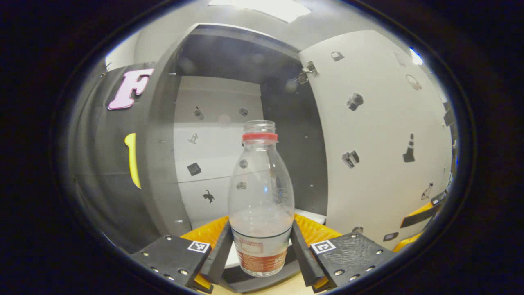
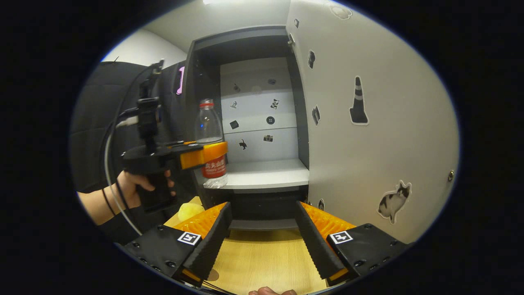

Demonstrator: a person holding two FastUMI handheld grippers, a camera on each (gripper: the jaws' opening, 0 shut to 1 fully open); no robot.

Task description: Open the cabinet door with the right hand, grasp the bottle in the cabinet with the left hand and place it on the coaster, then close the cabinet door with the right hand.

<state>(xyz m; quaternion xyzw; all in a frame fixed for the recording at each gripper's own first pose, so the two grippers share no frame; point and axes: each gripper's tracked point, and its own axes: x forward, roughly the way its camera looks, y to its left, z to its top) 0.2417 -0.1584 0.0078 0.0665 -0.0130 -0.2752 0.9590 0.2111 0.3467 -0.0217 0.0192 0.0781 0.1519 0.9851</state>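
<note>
Bottle (image 1: 261, 196) upright in left tongs (image 1: 261, 250) — open neck up, long axis vertical

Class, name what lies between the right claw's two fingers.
Nothing is held: in the right gripper view, the right claw is open, with bare wooden tabletop showing in the gap.

Each gripper carries flat black plates studded with screws and a square black-and-white marker (image 2: 189, 238), with orange ribbed parts behind ridged fingers (image 2: 317, 241). In the right gripper view, the left gripper (image 2: 215, 157) has a black pistol handle, an orange front and dark cables (image 2: 109, 164). The hand (image 2: 131, 188) wears a thin black wristband and a black sleeve.
</note>
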